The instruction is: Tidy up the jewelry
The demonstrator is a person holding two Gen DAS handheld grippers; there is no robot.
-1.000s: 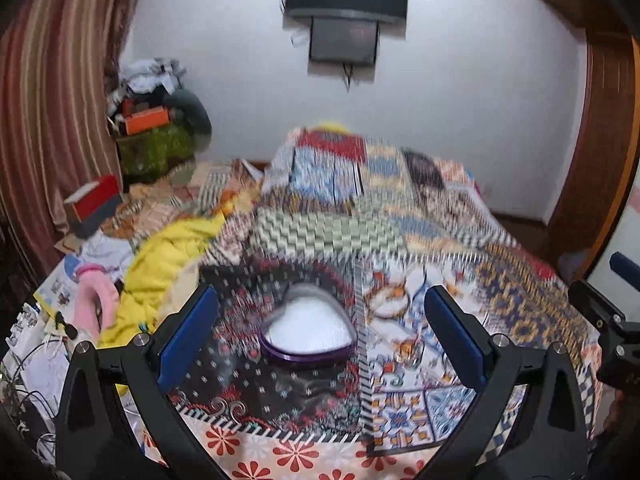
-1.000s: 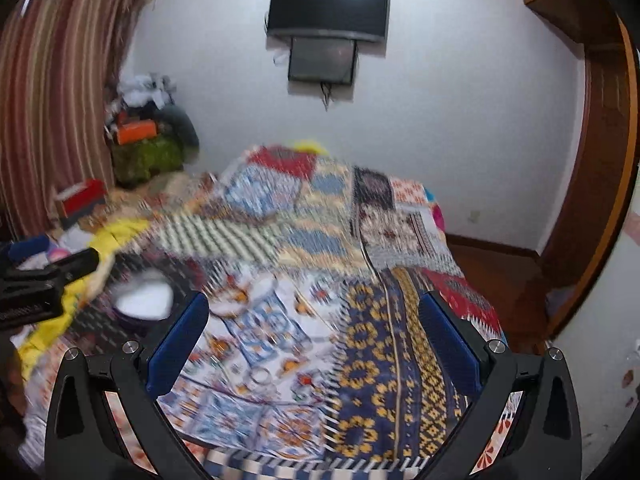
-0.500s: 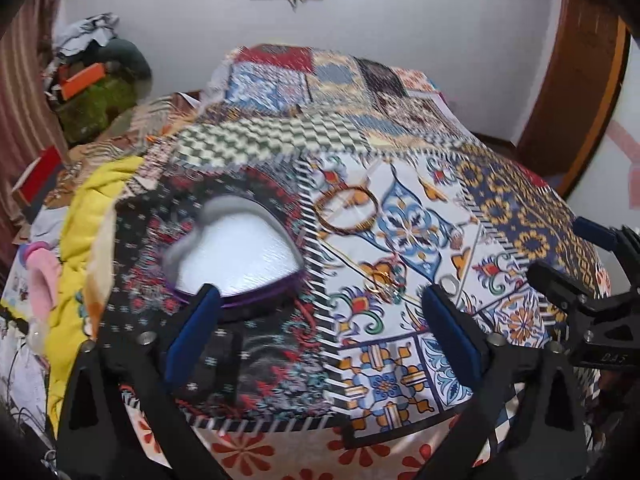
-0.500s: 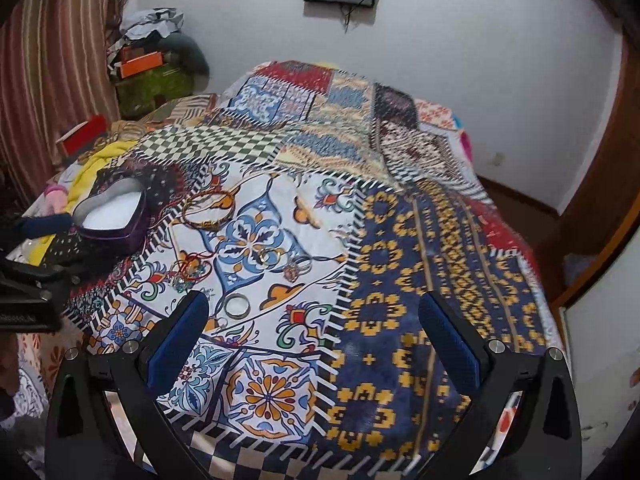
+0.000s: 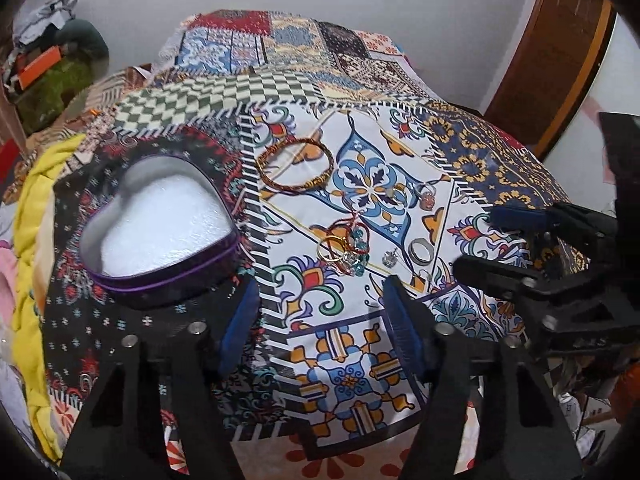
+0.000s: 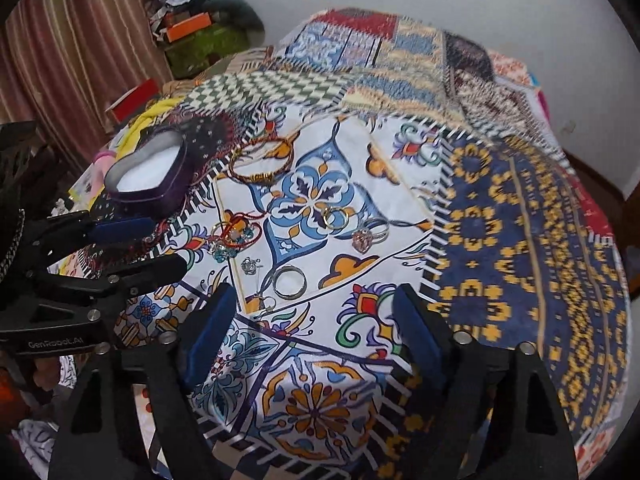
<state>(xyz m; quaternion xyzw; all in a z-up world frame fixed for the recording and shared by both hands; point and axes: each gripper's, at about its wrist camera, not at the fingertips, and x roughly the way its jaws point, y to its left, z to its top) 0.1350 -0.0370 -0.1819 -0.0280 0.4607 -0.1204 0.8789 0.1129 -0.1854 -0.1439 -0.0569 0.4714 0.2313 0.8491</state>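
Observation:
A purple heart-shaped box [image 5: 160,232] [image 6: 148,176] with white lining sits open on the patterned bedspread. To its right lie a gold-red bangle [image 5: 295,165] [image 6: 262,162], a tangle of red cord, gold ring and blue beads [image 5: 346,250] [image 6: 232,240], a silver band [image 5: 421,251] [image 6: 290,282], a gold ring [image 6: 335,217] and a pink-stone ring [image 5: 427,196] [image 6: 366,238]. My left gripper [image 5: 320,312] [image 6: 136,244] hovers open just short of the tangle. My right gripper [image 6: 312,324] [image 5: 484,240] hovers open just short of the silver band. Neither holds anything.
The patchwork bedspread [image 6: 520,220] covers the whole bed. A yellow cloth [image 5: 28,248] lies along its left edge. Piled clutter with an orange box [image 6: 188,28] stands by the striped curtain [image 6: 80,40]. A wooden door [image 5: 552,52] is at the right.
Both grippers have dropped down and tilted toward the bed, closing in on the jewelry. The left one's fingers now stand closer together than before.

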